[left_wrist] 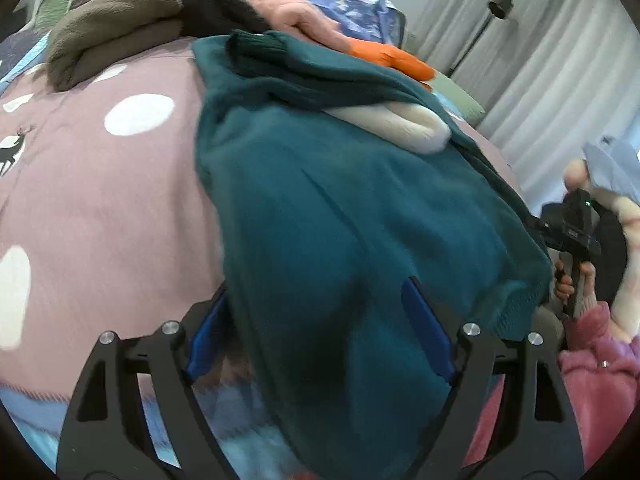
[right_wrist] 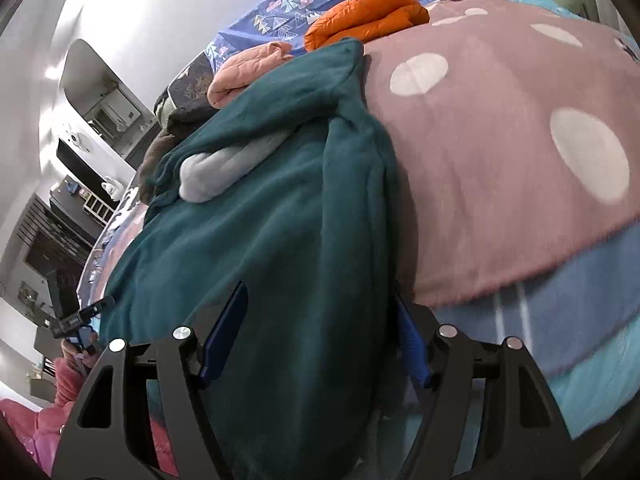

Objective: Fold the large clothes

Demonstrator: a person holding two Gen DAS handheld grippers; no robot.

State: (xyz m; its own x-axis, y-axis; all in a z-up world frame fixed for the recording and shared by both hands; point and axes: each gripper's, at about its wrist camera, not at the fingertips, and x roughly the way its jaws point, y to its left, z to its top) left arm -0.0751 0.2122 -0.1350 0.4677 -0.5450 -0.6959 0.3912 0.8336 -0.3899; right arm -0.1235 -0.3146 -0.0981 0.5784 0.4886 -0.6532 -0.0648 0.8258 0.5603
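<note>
One teal garment (left_wrist: 320, 220) lies on the bed's pink dotted blanket (left_wrist: 100, 200), its long axis running from the near edge of the bed toward the pile of other clothes at the far end, a ribbed cuff (left_wrist: 256, 46) folded onto it at that far end. Two grippers meet its near hem: the left gripper (left_wrist: 324, 332) and the right gripper (right_wrist: 320, 336) each have jaws standing wide apart with teal cloth lying between them; whether the pads press it, I cannot tell. Beyond the garment lie one brown (left_wrist: 108, 28), one pink (left_wrist: 292, 16) and one orange piece (right_wrist: 364, 16).

Both views close over teal garment (left_wrist: 320, 208)
</note>
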